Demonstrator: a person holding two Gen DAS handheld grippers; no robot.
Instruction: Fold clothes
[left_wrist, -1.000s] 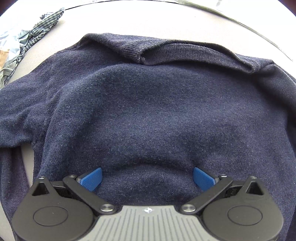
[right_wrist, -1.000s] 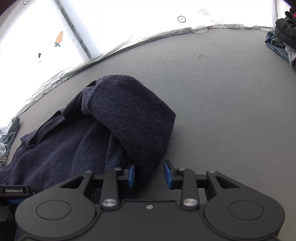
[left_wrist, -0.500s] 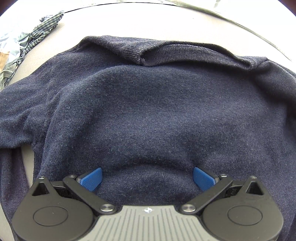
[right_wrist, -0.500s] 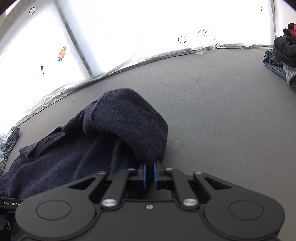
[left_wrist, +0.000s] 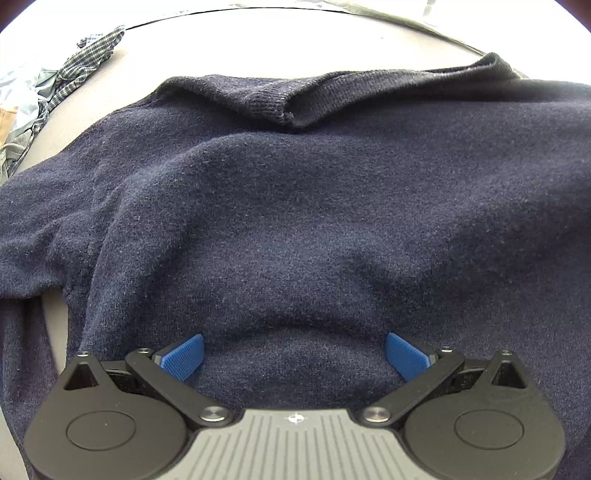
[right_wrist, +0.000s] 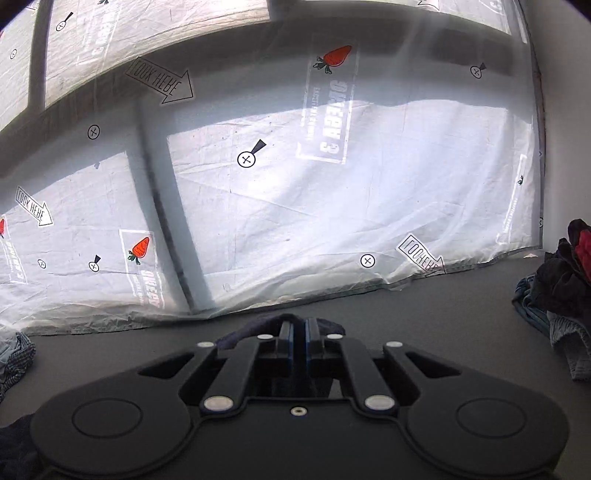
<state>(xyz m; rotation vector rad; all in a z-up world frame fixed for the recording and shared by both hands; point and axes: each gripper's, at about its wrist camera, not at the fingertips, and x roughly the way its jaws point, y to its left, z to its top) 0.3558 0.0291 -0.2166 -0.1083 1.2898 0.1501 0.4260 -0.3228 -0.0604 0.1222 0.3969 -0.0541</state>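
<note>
In the left view, sweater spreads flat; right gripper pinches its fabric.

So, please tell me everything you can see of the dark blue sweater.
The sweater is navy, of fuzzy knit wool by its look, with a ribbed collar. It lies spread on the grey table, softly wrinkled. The left tongs rest open on it. The right tongs are shut on a bit of it.

Left gripper: fingers spread wide at 10 and 2 o'clock. Right gripper: fingers closed together, pointing 12 o'clock.
</note>
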